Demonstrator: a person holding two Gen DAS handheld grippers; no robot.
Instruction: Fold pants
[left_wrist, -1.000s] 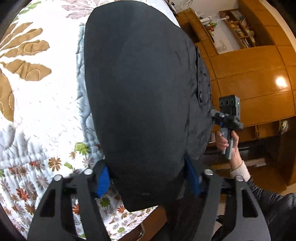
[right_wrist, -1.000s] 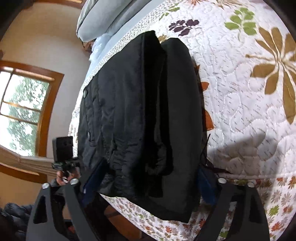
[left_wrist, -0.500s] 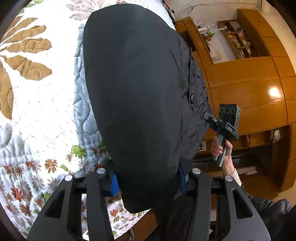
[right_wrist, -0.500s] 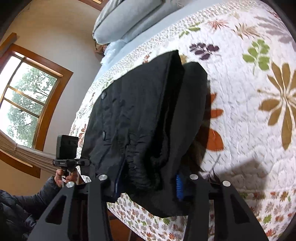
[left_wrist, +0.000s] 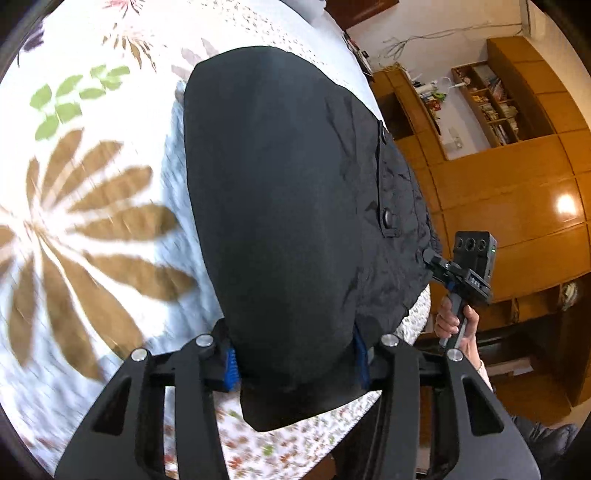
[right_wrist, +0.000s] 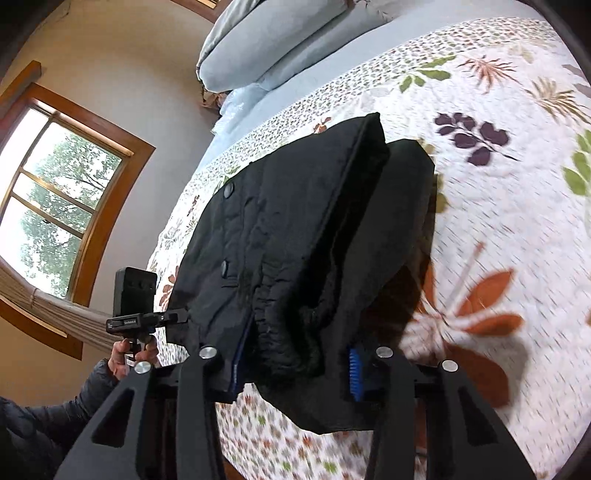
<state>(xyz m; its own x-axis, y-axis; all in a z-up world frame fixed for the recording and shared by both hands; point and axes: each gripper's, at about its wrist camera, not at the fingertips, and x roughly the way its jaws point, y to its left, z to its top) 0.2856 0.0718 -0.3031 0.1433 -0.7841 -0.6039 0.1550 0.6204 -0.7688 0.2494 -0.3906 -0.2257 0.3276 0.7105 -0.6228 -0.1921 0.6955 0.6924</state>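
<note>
pants (left_wrist: 280, 206): black, lying on the quilted bed (left_wrist: 92, 206), near end raised off it
left gripper (left_wrist: 293, 363): partly closed, blue pads clamp one corner of that end
right gripper (right_wrist: 293, 365): same, pinching bunched cloth at the other corner
reason: probably two grips keep the edge straight for folding over

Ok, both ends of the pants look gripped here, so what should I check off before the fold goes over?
1. Left hand-held gripper closed on the black quilted pants: ok.
2. Right hand-held gripper closed on the gathered waistband end: ok.
3. Fabric bunched thickly between the right pads: not ok, may slip.
4. Floral quilted bedspread free of clutter beyond the pants: ok.
5. Pant legs aligned one on the other: cannot tell.
</note>
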